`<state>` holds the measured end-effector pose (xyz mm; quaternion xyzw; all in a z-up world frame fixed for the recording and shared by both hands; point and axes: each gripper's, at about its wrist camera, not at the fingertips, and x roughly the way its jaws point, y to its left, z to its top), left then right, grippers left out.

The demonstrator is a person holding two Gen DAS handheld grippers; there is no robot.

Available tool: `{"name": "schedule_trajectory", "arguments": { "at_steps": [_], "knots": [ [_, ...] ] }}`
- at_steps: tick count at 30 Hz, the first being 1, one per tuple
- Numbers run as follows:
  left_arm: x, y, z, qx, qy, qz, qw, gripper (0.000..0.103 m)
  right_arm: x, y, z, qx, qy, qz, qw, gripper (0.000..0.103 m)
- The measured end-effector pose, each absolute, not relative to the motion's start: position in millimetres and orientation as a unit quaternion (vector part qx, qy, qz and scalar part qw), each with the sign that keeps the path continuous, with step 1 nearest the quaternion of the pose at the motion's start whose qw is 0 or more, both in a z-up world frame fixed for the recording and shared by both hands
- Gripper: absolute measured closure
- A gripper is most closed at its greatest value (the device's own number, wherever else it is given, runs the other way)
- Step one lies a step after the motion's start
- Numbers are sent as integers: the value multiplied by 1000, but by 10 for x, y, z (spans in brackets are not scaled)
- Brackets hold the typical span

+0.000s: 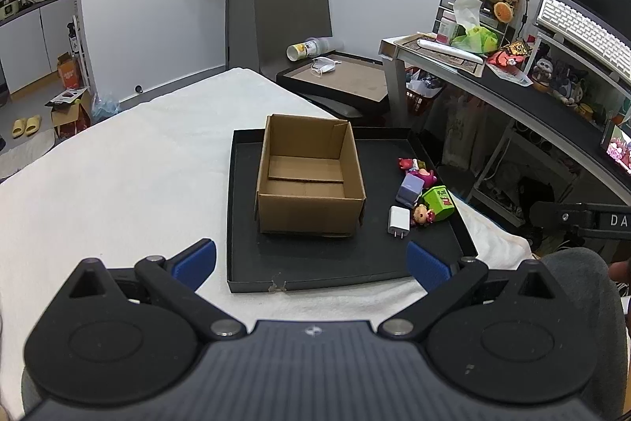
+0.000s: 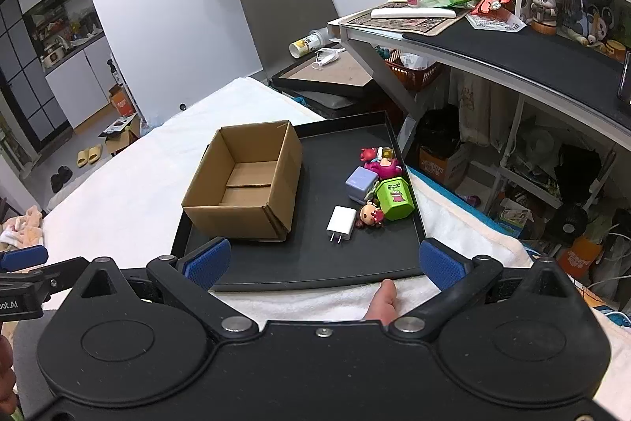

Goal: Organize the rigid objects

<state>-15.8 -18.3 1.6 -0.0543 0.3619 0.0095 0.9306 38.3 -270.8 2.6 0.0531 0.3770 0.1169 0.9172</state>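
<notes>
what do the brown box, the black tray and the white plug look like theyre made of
Open brown box: corrugated cardboard, matte, with folded flaps and raw edges. Shallow black tray: matte, probably coated paperboard, its near rim chipped pale in the left wrist view. Small white charger plug: smooth plastic with two metal prongs.

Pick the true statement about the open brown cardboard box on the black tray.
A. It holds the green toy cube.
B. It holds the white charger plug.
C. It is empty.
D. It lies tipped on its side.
C: the open brown cardboard box shows only its bare bottom flaps, while the white charger plug and green toy cube lie beside it on the black tray.
</notes>
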Motion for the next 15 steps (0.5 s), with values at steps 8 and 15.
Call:
{"name": "schedule_trajectory", "arguments": {
  "at_steps": [8, 15],
  "knots": [
    [-135, -130, -10, -58, 367, 14, 928, 1, 386, -2693, 29, 49, 376, 114, 918, 0],
    [-115, -117, -21, -58, 369, 13, 927, 1, 396, -2695, 17, 46, 377, 112, 918, 0]
  ]
}}
